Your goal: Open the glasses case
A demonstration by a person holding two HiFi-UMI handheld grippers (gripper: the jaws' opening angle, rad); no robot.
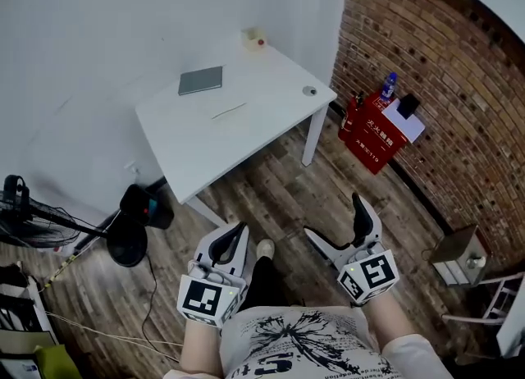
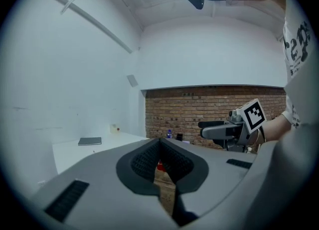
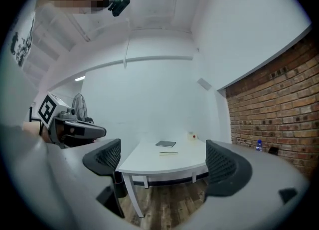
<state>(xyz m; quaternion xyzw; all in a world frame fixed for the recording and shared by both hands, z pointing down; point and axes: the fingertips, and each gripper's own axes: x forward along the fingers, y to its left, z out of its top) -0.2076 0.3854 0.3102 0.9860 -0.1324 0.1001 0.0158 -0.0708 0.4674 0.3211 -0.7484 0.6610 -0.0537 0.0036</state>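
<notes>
On the white table (image 1: 246,135) lie a flat dark grey case (image 1: 201,80) and a thin pale strip (image 1: 230,111); the right gripper view shows the table (image 3: 144,160) with the dark case (image 3: 166,144) ahead. Both grippers hang low over the wooden floor, well short of the table. My left gripper (image 1: 232,236) has its jaws together with nothing between them, as its own view (image 2: 160,142) confirms. My right gripper (image 1: 338,228) stands wide open and empty, its pads (image 3: 105,157) framing the table in the right gripper view.
A small cream box (image 1: 255,38) and a small round item (image 1: 309,90) sit on the table. A red box (image 1: 373,131) with a blue bottle (image 1: 388,84) leans by the brick wall. A fan (image 1: 25,221), black gear (image 1: 139,221) and a cable are on the left floor.
</notes>
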